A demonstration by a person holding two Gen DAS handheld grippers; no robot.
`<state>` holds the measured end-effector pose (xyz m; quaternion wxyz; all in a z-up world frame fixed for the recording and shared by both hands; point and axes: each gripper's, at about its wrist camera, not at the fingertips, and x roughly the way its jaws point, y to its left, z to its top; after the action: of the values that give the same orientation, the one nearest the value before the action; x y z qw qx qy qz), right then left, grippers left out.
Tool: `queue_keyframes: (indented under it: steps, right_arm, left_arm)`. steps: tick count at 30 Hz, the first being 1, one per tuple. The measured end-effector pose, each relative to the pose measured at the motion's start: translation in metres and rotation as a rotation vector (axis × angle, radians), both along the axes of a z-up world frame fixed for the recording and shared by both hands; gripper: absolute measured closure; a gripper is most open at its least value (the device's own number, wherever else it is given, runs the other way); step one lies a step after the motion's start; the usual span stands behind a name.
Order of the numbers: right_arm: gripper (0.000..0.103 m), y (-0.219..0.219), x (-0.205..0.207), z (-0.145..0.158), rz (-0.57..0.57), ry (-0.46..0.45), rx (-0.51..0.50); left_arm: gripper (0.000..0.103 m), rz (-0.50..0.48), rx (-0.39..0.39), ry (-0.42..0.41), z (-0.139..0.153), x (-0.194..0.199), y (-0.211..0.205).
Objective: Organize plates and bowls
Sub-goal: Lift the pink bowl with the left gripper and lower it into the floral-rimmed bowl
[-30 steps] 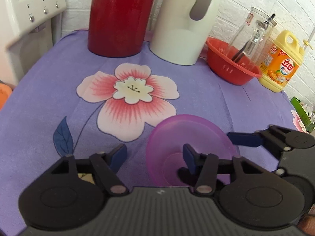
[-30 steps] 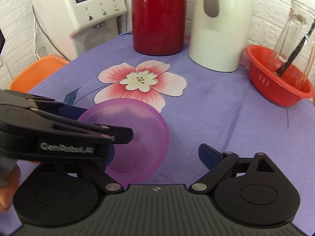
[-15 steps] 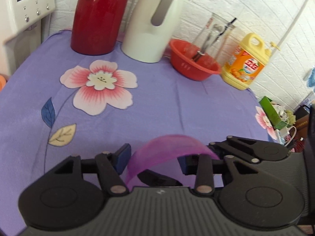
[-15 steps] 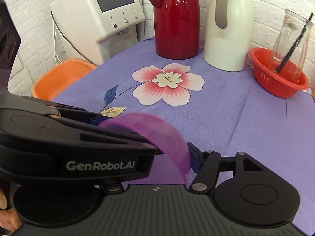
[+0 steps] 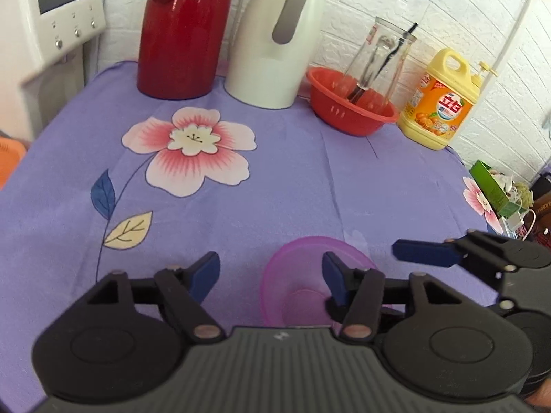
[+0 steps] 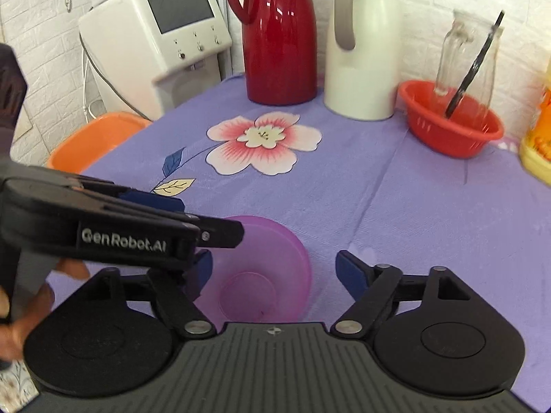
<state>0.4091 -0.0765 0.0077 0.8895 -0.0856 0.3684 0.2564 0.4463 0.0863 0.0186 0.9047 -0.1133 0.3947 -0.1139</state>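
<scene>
A translucent purple bowl (image 5: 303,275) sits upright on the purple flowered tablecloth (image 5: 292,179) near its front edge; it also shows in the right wrist view (image 6: 265,268). My left gripper (image 5: 272,272) is open, with its right finger over the bowl's inside and its left finger outside the rim. My right gripper (image 6: 272,272) is open and straddles the bowl from above. Neither gripper holds anything. The left gripper's body crosses the left of the right wrist view and hides the bowl's left rim there.
At the back stand a red jug (image 5: 182,31), a white jug (image 5: 275,41), a red basket (image 5: 351,110) holding a glass carafe (image 5: 378,58), and a yellow detergent bottle (image 5: 437,103). A white appliance (image 6: 155,44) and an orange basin (image 6: 93,137) are beyond the left edge.
The purple bowl was held up tilted on edge half a second ago; now it rests upright on the cloth, nearer the front than a second ago. Both grippers stand open around it.
</scene>
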Motion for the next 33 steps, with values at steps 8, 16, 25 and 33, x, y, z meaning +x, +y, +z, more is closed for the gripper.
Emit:
queue_keyframes:
  steps: [8,16,25,33]
  right_arm:
    - [0.000,-0.002,-0.021,-0.011,0.069,0.008,-0.034]
    - [0.000,0.011,-0.018,-0.019,0.118,0.026,-0.059]
    - [0.000,-0.008,-0.033,-0.009,0.097,0.004,-0.027]
    - [0.000,0.003,-0.016,-0.028,0.108,0.040,-0.076]
  left_arm:
    - [0.046,-0.026,-0.020,0.051,-0.021,0.003,-0.008]
    - [0.045,-0.029,-0.033,0.059,-0.022,0.015,-0.012]
    - [0.041,-0.037,-0.041,0.029,-0.013,0.015,-0.009]
    - [0.041,-0.074,-0.033,0.046,-0.021,0.018,-0.020]
